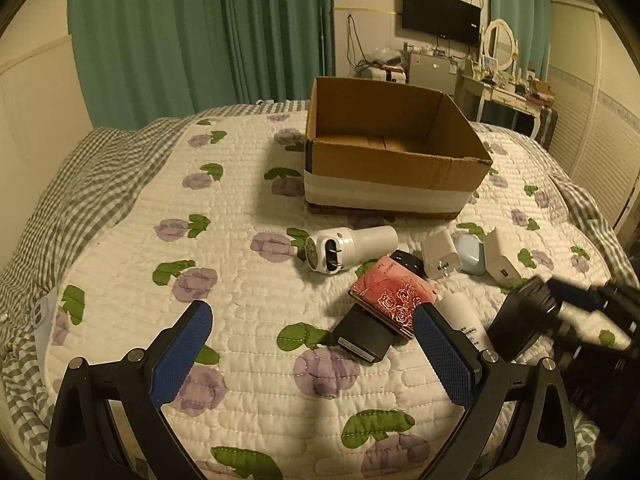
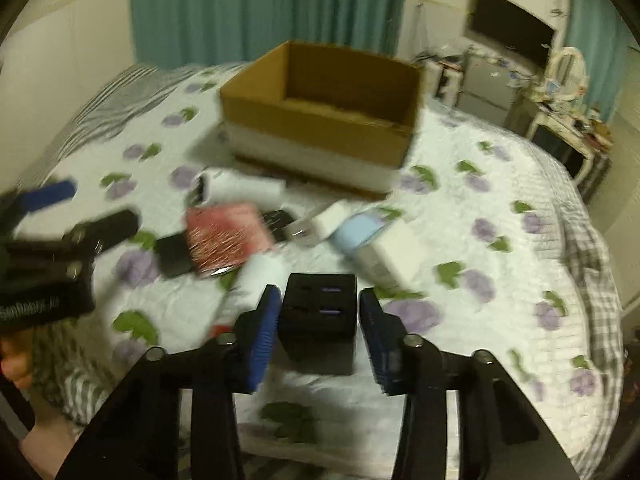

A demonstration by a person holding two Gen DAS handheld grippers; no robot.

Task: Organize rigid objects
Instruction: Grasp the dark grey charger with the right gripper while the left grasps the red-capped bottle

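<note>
An open cardboard box [image 1: 394,160] stands on the quilted bed; it also shows in the right wrist view [image 2: 320,120]. In front of it lie a white lint shaver [image 1: 350,248], a red rose-print case [image 1: 394,296], a black block [image 1: 366,338], white plug adapters [image 1: 438,254], a light blue case [image 1: 472,254] and a white tube [image 1: 464,318]. My left gripper [image 1: 312,344] is open and empty above the quilt. My right gripper [image 2: 318,320] is closed on a black USB charger cube [image 2: 320,320], also in the left wrist view [image 1: 524,320].
The bed carries a white quilt with purple flowers [image 1: 240,300] and a grey checked sheet [image 1: 80,200] at its edges. Green curtains [image 1: 200,40], a wall television [image 1: 440,16] and a cluttered dresser [image 1: 508,88] stand behind the bed.
</note>
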